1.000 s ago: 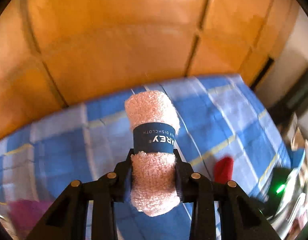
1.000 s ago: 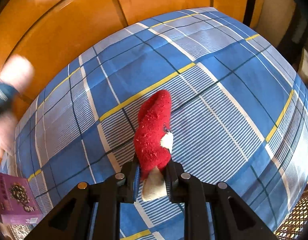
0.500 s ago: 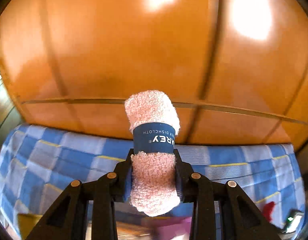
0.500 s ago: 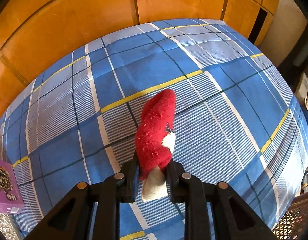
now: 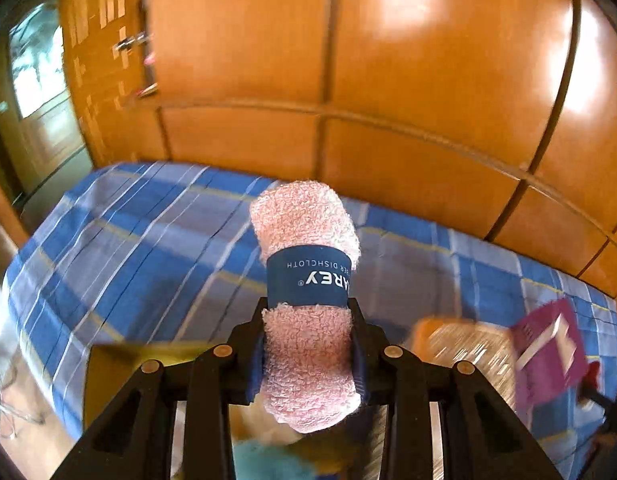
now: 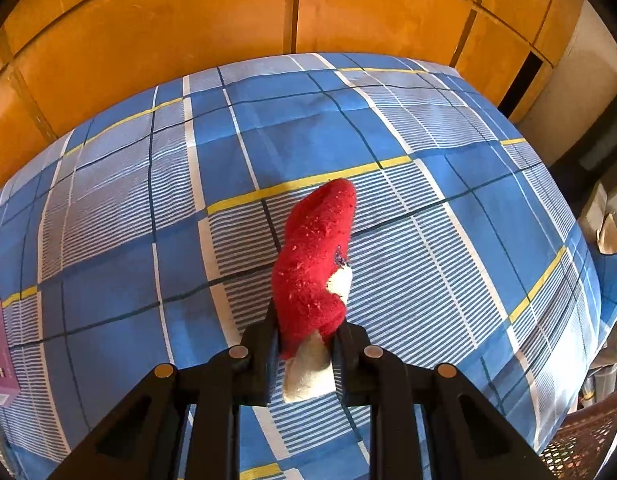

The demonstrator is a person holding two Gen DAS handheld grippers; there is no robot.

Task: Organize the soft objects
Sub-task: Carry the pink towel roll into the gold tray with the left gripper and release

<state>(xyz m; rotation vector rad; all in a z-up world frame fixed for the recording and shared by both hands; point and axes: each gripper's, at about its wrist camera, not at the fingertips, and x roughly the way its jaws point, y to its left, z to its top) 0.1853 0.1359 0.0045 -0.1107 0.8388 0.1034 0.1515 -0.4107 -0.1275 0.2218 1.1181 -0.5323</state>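
A bed under a blue checked sheet (image 5: pixel 148 248) stands against orange wooden cupboard doors (image 5: pixel 408 80). In the left wrist view, we see the left gripper (image 5: pixel 308 354) clamped on a rolled pink dishcloth (image 5: pixel 308 320) with a navy paper band, held clear above the sheet. A purple box (image 5: pixel 548 352) and a blurred orange basket (image 5: pixel 460 344) lie at the right near the bed's edge; something yellow and something teal show low in the frame, too smeared to name. In the right wrist view, the right gripper (image 6: pixel 306 350) is closed on the white cuff of a red sock (image 6: pixel 314 268), which points up over the middle of the sheet. We judge the task to be midway: both soft items are lifted, neither is put away. Bare sheet lies on all sides of the sock; the bed's right edge drops toward a brown woven basket (image 6: pixel 580 444).
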